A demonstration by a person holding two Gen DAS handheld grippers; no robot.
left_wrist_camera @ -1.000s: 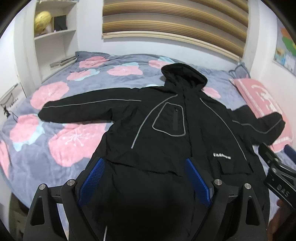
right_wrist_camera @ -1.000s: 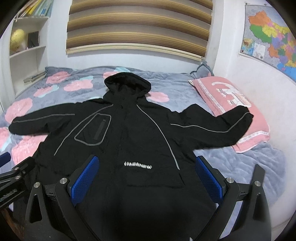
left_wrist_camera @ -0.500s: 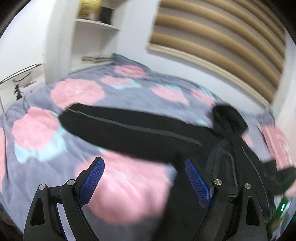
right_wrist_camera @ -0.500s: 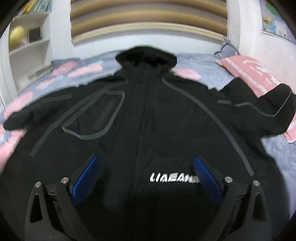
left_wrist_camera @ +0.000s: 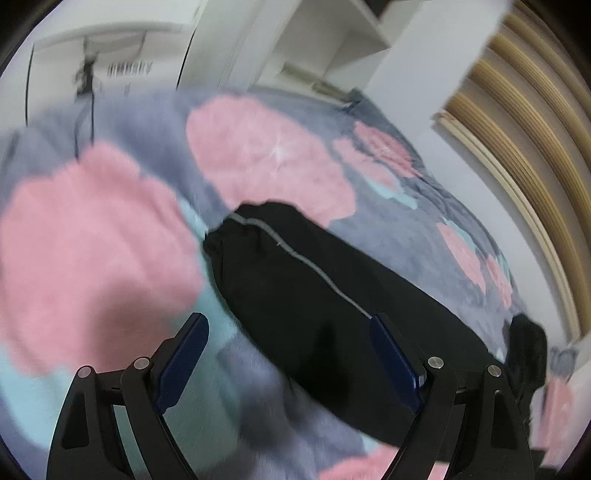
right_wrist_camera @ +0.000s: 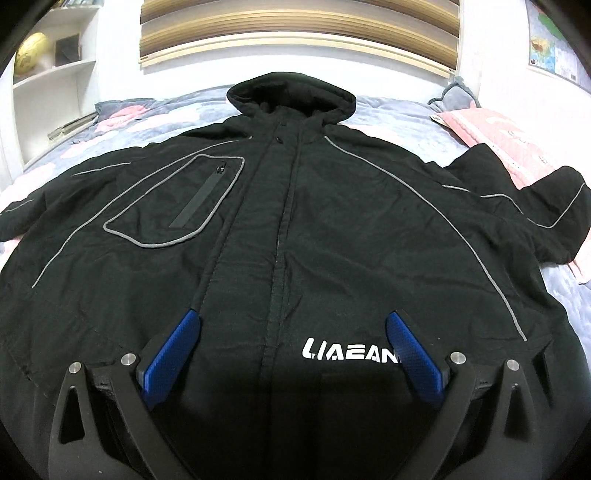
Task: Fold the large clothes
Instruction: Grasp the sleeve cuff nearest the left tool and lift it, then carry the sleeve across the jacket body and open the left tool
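A large black hooded jacket (right_wrist_camera: 332, 229) with grey piping lies spread face up on the bed, hood at the far end, both sleeves out to the sides. My right gripper (right_wrist_camera: 293, 325) is open and empty, low over the jacket's front by the white logo (right_wrist_camera: 349, 355). In the left wrist view the jacket's left sleeve (left_wrist_camera: 295, 280) lies across the blanket, its cuff (left_wrist_camera: 243, 229) pointing away. My left gripper (left_wrist_camera: 288, 328) is open and empty, just above the sleeve, which passes between its fingers.
The bed has a grey blanket with pink flowers (left_wrist_camera: 92, 251). A pink pillow (right_wrist_camera: 506, 140) lies at the right under the right sleeve. White shelves (right_wrist_camera: 48, 74) stand at the back left. A slatted headboard (right_wrist_camera: 295, 33) lines the wall.
My left gripper has swung left from the jacket's hem out to the left sleeve near its cuff. My right gripper has dropped closer to the jacket's front.
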